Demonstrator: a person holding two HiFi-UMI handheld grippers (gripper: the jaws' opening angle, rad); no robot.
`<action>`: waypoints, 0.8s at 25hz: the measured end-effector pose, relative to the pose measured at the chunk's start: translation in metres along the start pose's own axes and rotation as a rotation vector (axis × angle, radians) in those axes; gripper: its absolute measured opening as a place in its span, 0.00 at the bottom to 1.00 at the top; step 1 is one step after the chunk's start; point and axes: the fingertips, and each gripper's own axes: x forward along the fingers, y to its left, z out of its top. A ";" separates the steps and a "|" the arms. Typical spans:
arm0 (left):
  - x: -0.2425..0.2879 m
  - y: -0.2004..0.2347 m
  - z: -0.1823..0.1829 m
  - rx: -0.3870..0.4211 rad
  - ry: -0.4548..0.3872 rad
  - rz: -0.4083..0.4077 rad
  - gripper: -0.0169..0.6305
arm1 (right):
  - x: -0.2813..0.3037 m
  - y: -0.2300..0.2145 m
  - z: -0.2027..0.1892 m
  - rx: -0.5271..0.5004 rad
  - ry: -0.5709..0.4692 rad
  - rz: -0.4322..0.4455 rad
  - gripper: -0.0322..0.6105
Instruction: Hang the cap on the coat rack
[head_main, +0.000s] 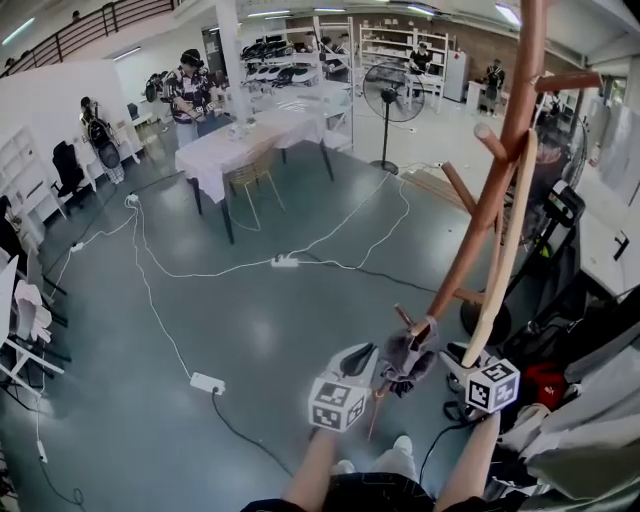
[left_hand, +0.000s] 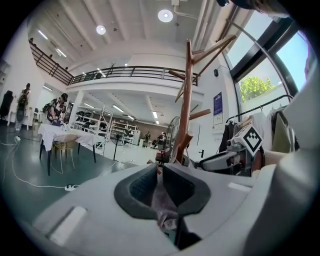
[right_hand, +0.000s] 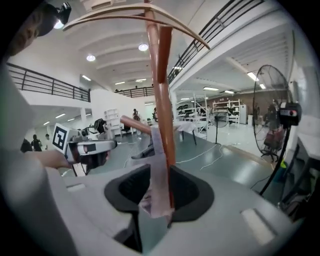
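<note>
The coat rack's reddish wooden pole rises at the right, with short pegs, one low peg just above the grey cap. The cap hangs between both grippers. My left gripper is shut on the cap's fabric, pinched tight between its pads. My right gripper has its jaws standing a little apart. A strip of the cap lies loosely between them, right against the pole. In the right gripper view the left gripper shows at the left.
A pale curved wooden bow leans along the rack. Clothes and bags crowd the right. A power strip and cables lie on the floor, with a cloth-covered table and a standing fan farther back.
</note>
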 end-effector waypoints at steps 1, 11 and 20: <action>0.000 -0.001 0.006 0.000 -0.014 -0.003 0.09 | -0.004 0.000 0.012 -0.006 -0.029 -0.013 0.25; 0.006 -0.016 0.058 0.056 -0.156 0.011 0.05 | -0.012 -0.013 0.075 0.032 -0.360 -0.274 0.06; 0.005 -0.014 0.066 0.082 -0.175 0.028 0.04 | -0.001 0.009 0.088 -0.039 -0.366 -0.325 0.06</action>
